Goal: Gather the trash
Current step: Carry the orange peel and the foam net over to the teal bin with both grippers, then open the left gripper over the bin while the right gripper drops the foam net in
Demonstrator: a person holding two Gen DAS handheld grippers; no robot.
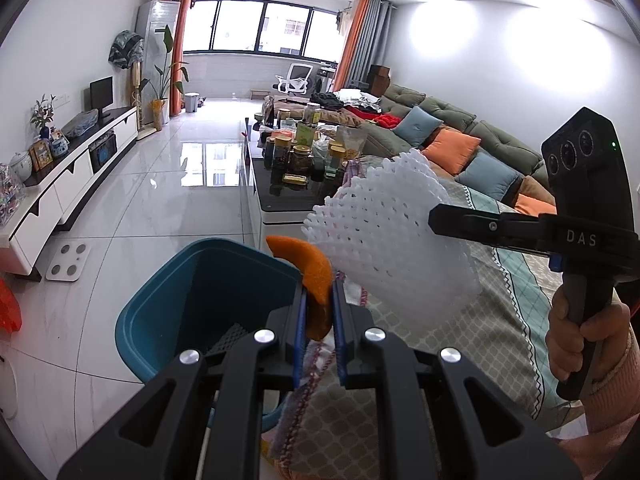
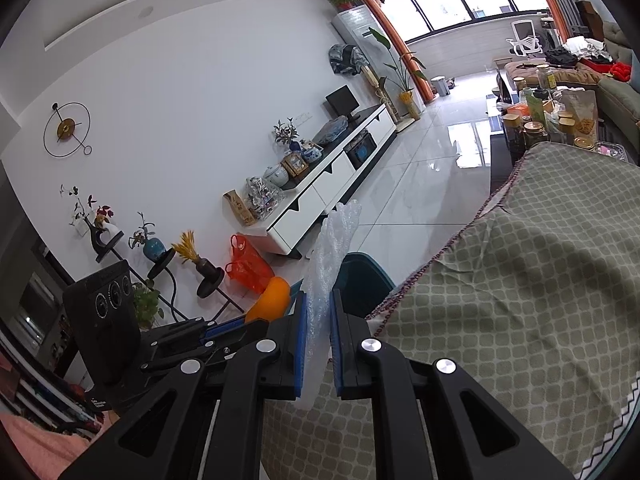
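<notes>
We are seeing the sofa (image 1: pixel 448 132) running up the right half of the left wrist view, its near end draped in a checked cover (image 2: pixel 520 300) that is filling the lower right of the right wrist view. Left of it, in the centre of the left wrist view, the coffee table (image 1: pixel 276 200) is carrying jars whose labels are too small to read.

Low and left of centre in the left wrist view, the blue bin (image 1: pixel 192 300) is sitting on the floor just beside the cover's edge, its open mouth tilting toward us.

We are holding the foam net (image 1: pixel 384 240) right of centre in that view; the right gripper (image 1: pixel 434 220) is coming in from the right edge with its fingers clamped on the net's right side. The only writing we can read is "DAS" in white on this gripper's body. In the right wrist view the net (image 2: pixel 326 280) is showing edge-on, its long axis running up and slightly right from between the blue pads (image 2: pixel 301 344).

The left gripper (image 1: pixel 320 312) is pinching the orange peel (image 1: pixel 314 276) at lower centre, just above the bin's right rim. The peel is curving from the pads up and then left.
</notes>
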